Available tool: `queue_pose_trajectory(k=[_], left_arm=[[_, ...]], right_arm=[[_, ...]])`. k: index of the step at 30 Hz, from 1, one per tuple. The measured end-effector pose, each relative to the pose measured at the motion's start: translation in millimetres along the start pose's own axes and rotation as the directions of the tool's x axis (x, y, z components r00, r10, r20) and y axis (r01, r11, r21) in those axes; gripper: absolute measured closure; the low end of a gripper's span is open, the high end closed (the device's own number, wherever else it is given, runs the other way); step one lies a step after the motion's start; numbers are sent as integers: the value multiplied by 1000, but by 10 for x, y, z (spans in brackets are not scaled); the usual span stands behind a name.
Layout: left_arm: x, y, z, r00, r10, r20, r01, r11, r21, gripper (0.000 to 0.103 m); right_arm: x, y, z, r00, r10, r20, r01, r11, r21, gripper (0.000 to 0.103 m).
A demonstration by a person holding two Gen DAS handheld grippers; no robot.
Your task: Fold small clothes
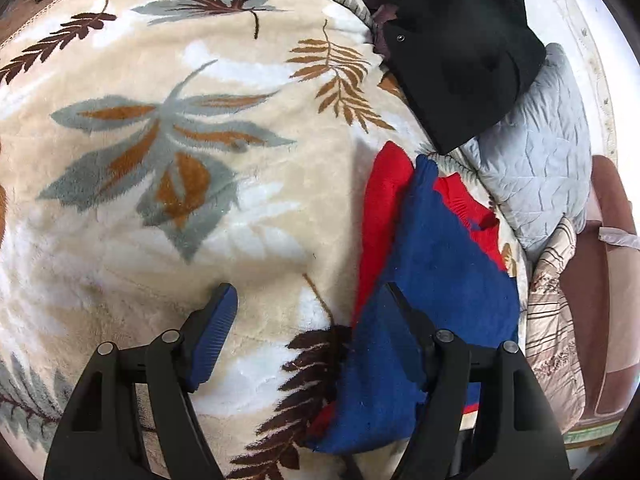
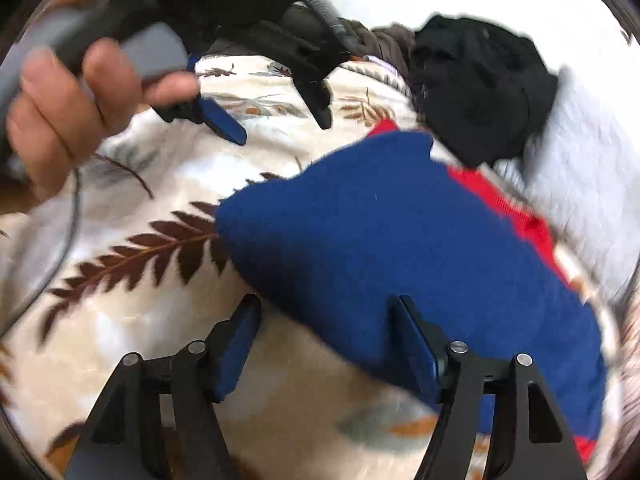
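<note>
A small blue and red knit garment (image 1: 436,264) lies folded on the leaf-patterned blanket (image 1: 168,208); it also shows in the right wrist view (image 2: 400,248), blue side up with red at its far edge. My left gripper (image 1: 308,300) is open and empty, hovering over the blanket at the garment's left edge; it also shows in the right wrist view (image 2: 284,128), held in a hand above the blanket. My right gripper (image 2: 324,312) is open and empty, its jaws standing just above the garment's near edge. The right wrist view is blurred.
A black garment (image 1: 460,52) lies in a heap at the far right of the blanket, also in the right wrist view (image 2: 480,84). A pale grey quilted pillow (image 1: 536,160) and a striped cushion (image 1: 552,320) sit to the right, by a brown seat (image 1: 608,280).
</note>
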State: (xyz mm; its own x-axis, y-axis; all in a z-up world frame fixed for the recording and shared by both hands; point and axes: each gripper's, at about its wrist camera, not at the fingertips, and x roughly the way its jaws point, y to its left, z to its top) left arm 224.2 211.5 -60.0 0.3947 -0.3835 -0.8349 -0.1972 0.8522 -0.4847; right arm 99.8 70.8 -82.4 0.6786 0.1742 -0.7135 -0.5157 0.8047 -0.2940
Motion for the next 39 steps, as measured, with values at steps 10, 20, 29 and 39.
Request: queue_pose_trajectory(k=[10,20,29,39], left_arm=[[98,-98,60,982,-177,-63,175,984,-26,30],[747,-587,291,939,-209,-274,218,976,3,27],[633,-807,379,945,-215,-245,230,973,31,86],[273,-1450,260,960,-209,-188,232,966,113,86]], right_arm=[[-31,-166,183,993,-50,107,45,998,48,91],[-156,-320,153,986,-4,166,-15,994,112,92],[-257,-555,85,976,34,217,-84,971,225,92],[-687,-1033,-128,953,-4,303,-119,914,387,92]])
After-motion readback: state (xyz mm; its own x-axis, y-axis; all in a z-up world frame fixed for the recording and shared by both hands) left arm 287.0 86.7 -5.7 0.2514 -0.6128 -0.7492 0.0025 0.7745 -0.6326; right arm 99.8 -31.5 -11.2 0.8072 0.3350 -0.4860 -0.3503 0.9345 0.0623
